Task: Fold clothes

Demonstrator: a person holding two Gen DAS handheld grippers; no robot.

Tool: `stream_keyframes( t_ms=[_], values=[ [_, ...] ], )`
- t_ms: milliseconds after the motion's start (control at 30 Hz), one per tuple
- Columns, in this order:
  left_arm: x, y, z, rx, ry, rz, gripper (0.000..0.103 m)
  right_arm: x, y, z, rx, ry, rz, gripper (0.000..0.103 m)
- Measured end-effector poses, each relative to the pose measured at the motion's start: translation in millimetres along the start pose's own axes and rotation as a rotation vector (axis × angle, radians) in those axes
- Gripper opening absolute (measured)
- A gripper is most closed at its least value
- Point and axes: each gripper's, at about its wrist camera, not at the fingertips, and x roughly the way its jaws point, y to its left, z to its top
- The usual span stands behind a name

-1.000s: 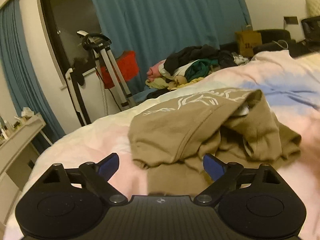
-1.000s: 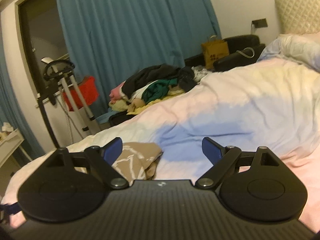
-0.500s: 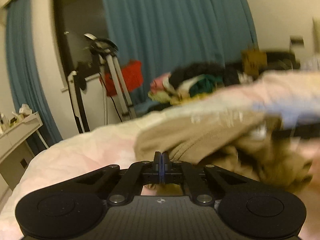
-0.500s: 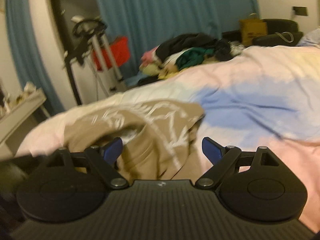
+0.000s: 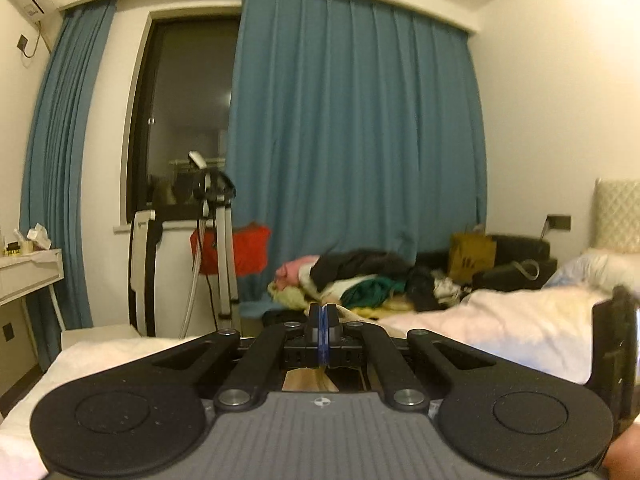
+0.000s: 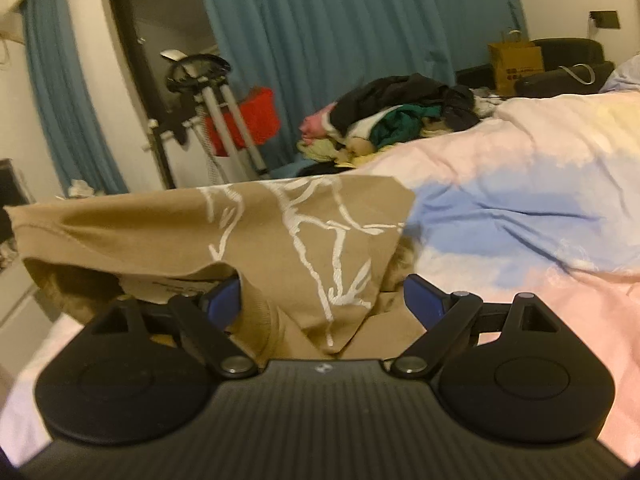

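Note:
A tan shirt (image 6: 304,236) with a white line print hangs lifted above the bed, spread across the lower middle of the right wrist view. My right gripper (image 6: 322,300) is open, its blue pads either side of a hanging fold of the shirt. My left gripper (image 5: 322,334) is shut, pads pressed together, raised and looking level across the room; only a strip of tan cloth (image 5: 308,380) shows under its jaws, seemingly pinched there. The right gripper's black body (image 5: 614,360) shows at the right edge of the left wrist view.
The bed has a pink, blue and yellow duvet (image 6: 520,200). A pile of mixed clothes (image 6: 392,120) lies at the far side. A white exercise machine (image 5: 208,264), red bag (image 5: 236,252), blue curtains (image 5: 352,140), white desk (image 5: 28,272) and paper bag (image 5: 472,256) stand behind.
My left gripper closed on the shirt's edge and rose, lifting the shirt off the bed. My right gripper moved left to the shirt, staying open.

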Motion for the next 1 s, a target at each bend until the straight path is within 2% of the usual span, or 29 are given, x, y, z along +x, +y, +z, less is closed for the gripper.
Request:
stream_keyframes(
  t_ms=[33, 133, 200, 267, 367, 500, 700, 867, 1000],
  values=[
    [-2, 2, 2, -0.008, -0.002, 0.001, 0.000, -4, 2, 0, 0.002, 0.004, 0.022, 0.088],
    [-4, 9, 5, -0.042, 0.005, 0.007, 0.000, 0, 6, -6, -0.015, 0.124, 0.095, 0.088],
    [-1, 18, 5, -0.090, 0.025, 0.004, 0.000, 5, 6, -15, -0.025, 0.179, 0.062, 0.088],
    [0, 26, 4, -0.124, 0.044, 0.001, 0.000, 13, 3, -20, -0.047, 0.222, -0.014, 0.088],
    [6, 34, 1, -0.147, 0.070, -0.003, 0.000, 20, -8, -20, -0.028, 0.238, -0.094, 0.088],
    [14, 40, -5, -0.158, 0.106, -0.016, 0.001, -2, -25, -3, 0.052, 0.061, -0.190, 0.088],
    [22, 39, -12, -0.188, 0.125, -0.110, 0.001, -61, -38, 24, 0.083, -0.335, -0.265, 0.088],
    [24, 38, -13, -0.205, 0.104, -0.176, 0.001, -61, -36, 32, 0.026, -0.355, -0.246, 0.089],
    [26, 34, -19, -0.193, 0.115, -0.178, 0.001, -21, -39, 30, 0.039, -0.117, -0.151, 0.088]
  ],
)
